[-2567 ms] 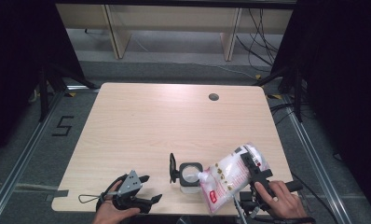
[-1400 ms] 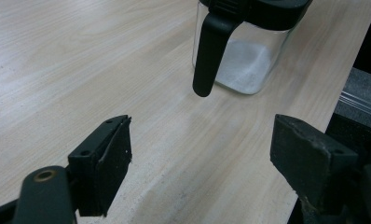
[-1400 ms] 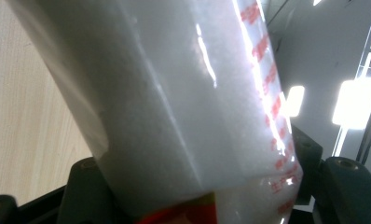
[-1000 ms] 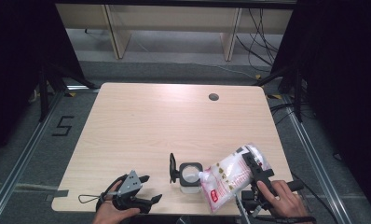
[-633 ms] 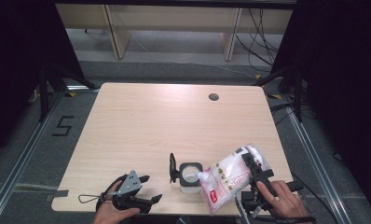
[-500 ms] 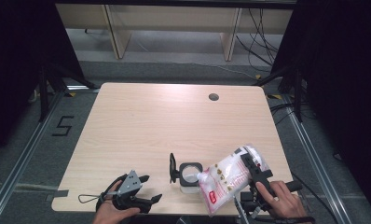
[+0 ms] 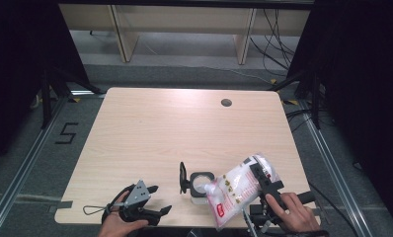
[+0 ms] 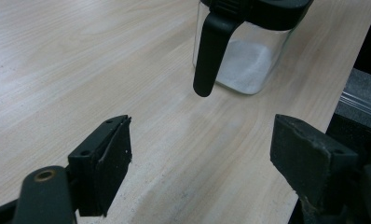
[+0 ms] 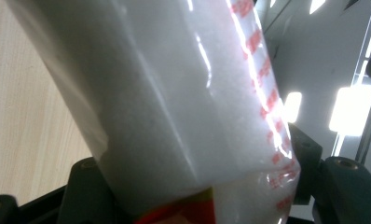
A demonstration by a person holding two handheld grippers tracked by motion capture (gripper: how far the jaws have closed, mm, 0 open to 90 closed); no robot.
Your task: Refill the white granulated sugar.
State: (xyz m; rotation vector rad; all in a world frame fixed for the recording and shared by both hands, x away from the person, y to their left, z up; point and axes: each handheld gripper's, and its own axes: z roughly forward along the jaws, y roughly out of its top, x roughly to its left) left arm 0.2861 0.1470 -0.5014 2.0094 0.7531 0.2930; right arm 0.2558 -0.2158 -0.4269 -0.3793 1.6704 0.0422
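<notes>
On our pale wooden counter (image 7: 184,128) we tip the bag (image 7: 236,190), clamped in the right hand-held gripper (image 7: 263,180), over the open jar (image 7: 200,185) near the front edge, left hand-held gripper (image 8: 197,154) wide open and empty, so pouring next needs steady tilt.

The surface (image 7: 150,133) is pale wood with a fine straight grain and one dark round hole (image 7: 226,102) at the upper right. The bag (image 7: 236,190) near the lower right is clear plastic packed with white grains, printed with red lettering and a red patch at its lower end. The jar (image 8: 249,60) is clear glass with a black lid and black handle, white powder inside. Both hand-held grippers, left hand-held gripper (image 8: 200,154) and right hand-held gripper (image 7: 263,180), are black.
</notes>
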